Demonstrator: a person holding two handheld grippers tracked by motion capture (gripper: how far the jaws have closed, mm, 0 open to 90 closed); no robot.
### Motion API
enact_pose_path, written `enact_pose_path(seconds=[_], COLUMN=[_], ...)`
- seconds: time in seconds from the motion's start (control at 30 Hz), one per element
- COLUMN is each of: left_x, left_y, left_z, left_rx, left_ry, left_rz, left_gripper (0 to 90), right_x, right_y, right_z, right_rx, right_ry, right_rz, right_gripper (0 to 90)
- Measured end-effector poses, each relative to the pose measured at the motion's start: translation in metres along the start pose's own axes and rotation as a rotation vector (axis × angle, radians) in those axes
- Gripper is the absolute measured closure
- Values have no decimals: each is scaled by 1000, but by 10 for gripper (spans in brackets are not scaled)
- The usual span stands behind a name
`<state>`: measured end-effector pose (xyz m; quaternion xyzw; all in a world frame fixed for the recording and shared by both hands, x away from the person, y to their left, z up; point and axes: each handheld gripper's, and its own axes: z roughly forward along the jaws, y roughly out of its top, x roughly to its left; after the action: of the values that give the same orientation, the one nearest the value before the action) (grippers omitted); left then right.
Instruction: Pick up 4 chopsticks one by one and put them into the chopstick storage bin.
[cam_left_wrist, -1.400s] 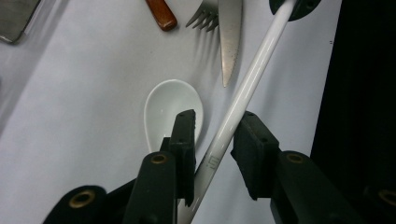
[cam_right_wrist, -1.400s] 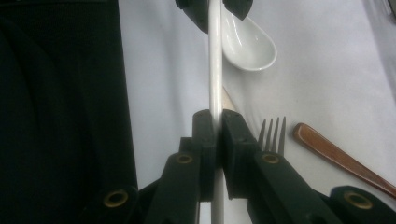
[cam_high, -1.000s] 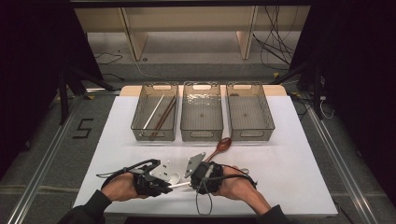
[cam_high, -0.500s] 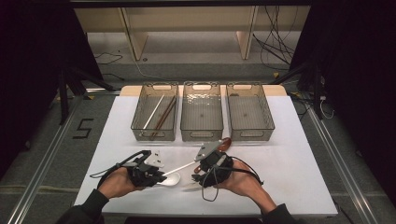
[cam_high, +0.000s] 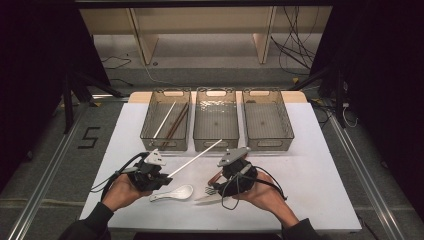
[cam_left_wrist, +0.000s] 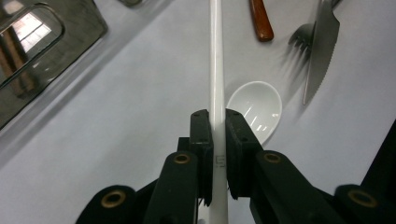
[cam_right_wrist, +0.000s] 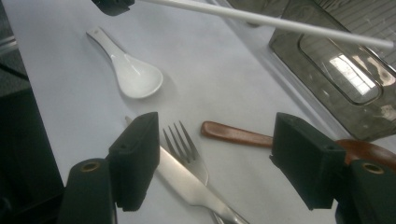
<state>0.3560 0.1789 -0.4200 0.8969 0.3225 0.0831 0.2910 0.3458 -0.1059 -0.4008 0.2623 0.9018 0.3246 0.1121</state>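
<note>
Since the earlier frame our hands have parted: left gripper (cam_left_wrist: 218, 135) clamps the white chopstick (cam_left_wrist: 216, 56), lifted above the white spoon (cam_left_wrist: 254, 109). Right gripper (cam_right_wrist: 215, 154) jaws have just been opening, empty, over fork (cam_right_wrist: 187, 147), knife (cam_right_wrist: 196, 191), wooden spoon (cam_right_wrist: 238, 134). Floor tape reads "5" (cam_high: 90, 137).

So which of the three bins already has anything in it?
The leftmost bin: a white stick and brown chopsticks lie inside. The middle bin and right bin look empty.
</note>
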Motion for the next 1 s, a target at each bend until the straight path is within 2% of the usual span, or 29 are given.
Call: enact_pose_path(seconds=[0.13, 0.27, 0.63, 1.0], left_x=[5, 10, 16, 27], left_y=[-1, -3, -2, 2], left_z=[-2, -3, -7, -12], left_rx=[-12, -27, -51, -84], left_ry=[12, 5, 31, 64], left_rz=[-39, -70, -109, -149], left_gripper=[824, 824, 824, 824], right_x=[-2, -5, -8, -12], right_y=[-3, -7, -18, -29], right_z=[-3, -4, -8, -12], right_rx=[-15, -21, -25, -39], right_ry=[-4, -5, -12, -34], right_rz=[29, 50, 73, 97], right_gripper=[320, 319, 316, 306])
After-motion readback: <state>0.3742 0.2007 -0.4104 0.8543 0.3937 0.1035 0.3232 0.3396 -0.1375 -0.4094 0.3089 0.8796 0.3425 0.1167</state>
